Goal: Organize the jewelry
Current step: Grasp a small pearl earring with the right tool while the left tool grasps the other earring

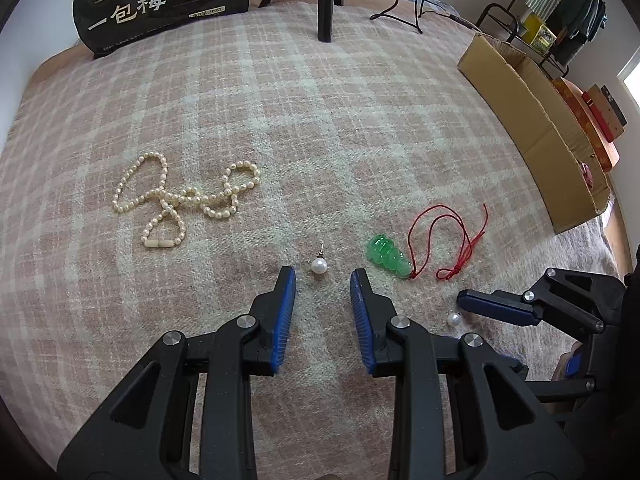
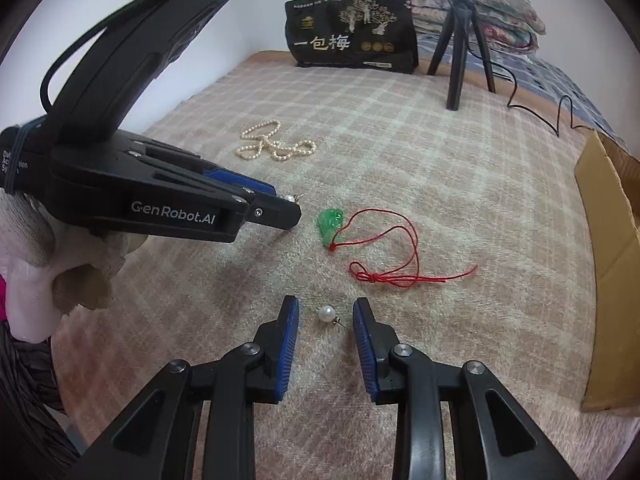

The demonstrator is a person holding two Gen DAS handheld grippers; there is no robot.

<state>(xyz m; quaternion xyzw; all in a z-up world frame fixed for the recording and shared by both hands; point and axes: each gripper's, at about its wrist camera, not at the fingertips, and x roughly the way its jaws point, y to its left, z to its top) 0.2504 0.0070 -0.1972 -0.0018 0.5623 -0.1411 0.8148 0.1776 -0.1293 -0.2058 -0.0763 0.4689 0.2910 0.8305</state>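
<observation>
On a pink plaid blanket (image 1: pixel 320 120) lie a pearl necklace (image 1: pixel 184 196), two pearl stud earrings and a green gourd pendant (image 1: pixel 388 256) on a red cord (image 1: pixel 452 236). My left gripper (image 1: pixel 323 276) is open, its tips either side of one pearl earring (image 1: pixel 319 265). My right gripper (image 2: pixel 326 306) is open, with the other pearl earring (image 2: pixel 327 314) between its tips. The right gripper also shows in the left wrist view (image 1: pixel 472 312), beside that earring (image 1: pixel 453 319). The pendant (image 2: pixel 330 222), the necklace (image 2: pixel 276 146) and the left gripper (image 2: pixel 280 204) show in the right wrist view.
An open cardboard box (image 1: pixel 536 128) stands at the blanket's right edge. A black snack bag (image 1: pixel 160 0) and a tripod (image 1: pixel 326 0) with a cable stand at the far side. Folded quilts (image 2: pixel 460 4) lie behind them.
</observation>
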